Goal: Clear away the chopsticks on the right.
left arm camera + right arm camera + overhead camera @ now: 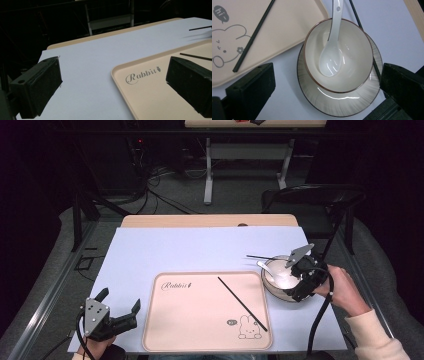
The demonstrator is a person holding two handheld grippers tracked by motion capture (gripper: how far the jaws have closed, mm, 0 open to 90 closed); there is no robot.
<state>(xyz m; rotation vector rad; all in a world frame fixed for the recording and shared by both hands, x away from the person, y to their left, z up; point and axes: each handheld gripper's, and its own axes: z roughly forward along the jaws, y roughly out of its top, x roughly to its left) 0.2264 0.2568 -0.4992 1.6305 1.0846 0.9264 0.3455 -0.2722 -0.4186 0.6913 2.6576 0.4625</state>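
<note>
At the near left corner of the counter (150, 250), the left claw (120, 312) hovered just off the left edge of the tray (165, 340), well apart from the bowl (280, 279) at the far right. Its jaws stood wide apart and held nothing; in the left gripper view one jaw hung over the pale sheet and the other over the tray's rim beside the printed word "Rabbit".

The tray was beige with rounded corners and a small rabbit drawing near its right front corner. One black chopstick (242, 303) lay slantwise on it, from mid-tray down toward the rabbit.

Further right, the right claw (305, 277) was poised directly over the bowl — in the right gripper view the bowl (352, 50) sat between the two black jaws, which were spread wide on either side of it and appeared to touch nothing. The bowl was creamy white with a thin brown rim, and it rested in a broader saucer (342, 105) with a dark edge and fine streaked lines. A white ceramic spoon (330, 57) lay in the bowl, its scoop at the bottom and its handle leaning out over the far rim. A second chopstick (355, 16) ran beneath the saucer's edge — its end showed beyond the bowl on the sheet. The person's right hand (345, 292) gripped the tool from the right.
</note>
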